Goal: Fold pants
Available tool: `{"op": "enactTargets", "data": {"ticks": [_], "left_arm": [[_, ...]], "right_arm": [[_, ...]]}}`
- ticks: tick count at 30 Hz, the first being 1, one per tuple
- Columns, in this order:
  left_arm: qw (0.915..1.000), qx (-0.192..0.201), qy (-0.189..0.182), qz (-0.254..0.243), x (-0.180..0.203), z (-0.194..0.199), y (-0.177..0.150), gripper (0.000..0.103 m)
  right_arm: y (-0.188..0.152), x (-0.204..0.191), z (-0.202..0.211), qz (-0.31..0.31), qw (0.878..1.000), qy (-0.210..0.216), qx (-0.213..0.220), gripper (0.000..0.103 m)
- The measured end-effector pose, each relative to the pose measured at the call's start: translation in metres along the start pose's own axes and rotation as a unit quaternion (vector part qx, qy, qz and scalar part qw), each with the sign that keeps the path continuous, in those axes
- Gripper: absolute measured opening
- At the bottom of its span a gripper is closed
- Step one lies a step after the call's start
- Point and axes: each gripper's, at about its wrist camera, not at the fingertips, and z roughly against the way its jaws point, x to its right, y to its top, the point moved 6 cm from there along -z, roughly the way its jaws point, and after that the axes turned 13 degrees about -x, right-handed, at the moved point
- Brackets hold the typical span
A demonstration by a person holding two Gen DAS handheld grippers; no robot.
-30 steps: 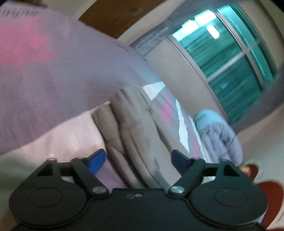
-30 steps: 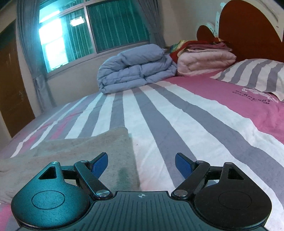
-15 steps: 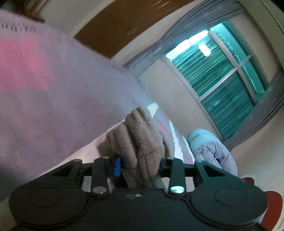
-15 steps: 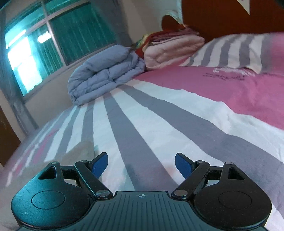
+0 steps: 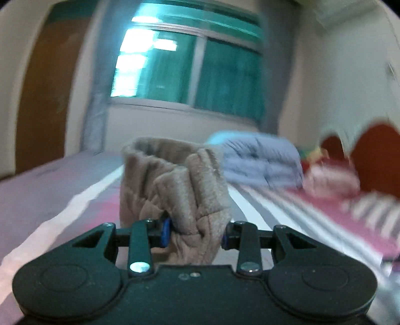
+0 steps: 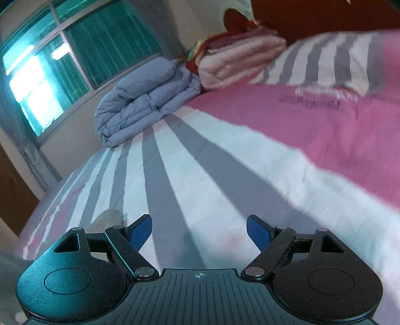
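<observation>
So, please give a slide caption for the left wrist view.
Left gripper shut on bunched beige pants above the striped bed.

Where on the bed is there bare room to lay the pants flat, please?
The striped sheet is bare ahead of the open right gripper, between the pink band and the pants at lower left. The far end is crowded: a folded blue duvet, a blanket stack and a pillow.

A striped sheet (image 6: 200, 175) covers the bed, with a folded blue quilt (image 6: 147, 100) by the window (image 6: 75, 57), pink blankets (image 6: 240, 57) beside it, and a striped pillow (image 6: 325, 65) near the headboard (image 6: 325, 17).
</observation>
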Motion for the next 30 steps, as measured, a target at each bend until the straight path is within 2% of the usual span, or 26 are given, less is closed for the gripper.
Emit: {"op": "enactTargets", "data": {"ticks": [4,7,13,16,17,18,19,20,21,22,23,25,27,30], "left_arm": [[0.9966,-0.014,-0.024,-0.078,0.086,-0.025,-0.020,0.026],[0.9901,-0.035,-0.037,-0.131,0.138,-0.043,-0.044,0.026],[0.9830,-0.035,-0.020,-0.179,0.174,-0.049,-0.080,0.026],[0.9738,-0.053,-0.005,-0.221,0.193,-0.062,-0.092,0.027],[0.9710,-0.056,-0.007,-0.232,0.198,-0.061,-0.097,0.029],[0.9682,-0.063,-0.013,-0.242,0.201,-0.057,-0.104,0.040],[0.9651,-0.072,-0.029,-0.250,0.207,-0.060,-0.108,0.051],[0.9631,-0.076,-0.056,-0.252,0.209,-0.056,-0.110,0.056],[0.9613,-0.076,-0.080,-0.252,0.213,-0.054,-0.111,0.066],[0.9590,-0.070,-0.092,-0.259,0.216,-0.051,-0.113,0.068],[0.9598,-0.066,-0.090,-0.258,0.214,-0.049,-0.110,0.066],[0.9674,-0.055,-0.094,-0.229,0.205,-0.041,-0.104,0.054],[0.9746,-0.026,-0.084,-0.206,0.188,-0.025,-0.092,0.056],[0.9852,0.011,-0.066,-0.158,0.138,0.001,-0.073,0.064]], "right_arm": [[0.011,0.010,0.007,0.037,0.999,-0.011,0.003,0.082],[0.020,0.024,0.007,0.046,0.999,-0.019,0.007,0.082],[0.023,0.051,0.008,0.040,0.999,-0.016,0.004,0.082],[0.022,0.062,0.008,0.030,0.999,-0.013,0.000,0.082],[0.021,0.065,0.007,0.024,1.000,-0.011,-0.003,0.082],[0.021,0.068,0.006,0.018,1.000,-0.010,-0.006,0.082],[0.020,0.072,0.005,0.013,1.000,-0.010,-0.009,0.082],[0.019,0.074,0.005,0.008,1.000,-0.009,-0.010,0.082],[0.018,0.075,0.005,0.003,1.000,-0.007,-0.011,0.082],[0.017,0.076,0.006,0.000,1.000,-0.007,-0.011,0.082],[0.016,0.078,0.007,-0.003,1.000,-0.008,-0.011,0.082],[0.015,0.078,0.011,-0.004,1.000,-0.009,-0.011,0.082],[0.016,0.077,0.015,-0.001,1.000,-0.011,-0.010,0.082],[0.013,0.068,0.025,0.003,1.000,0.005,-0.006,0.082]]}}
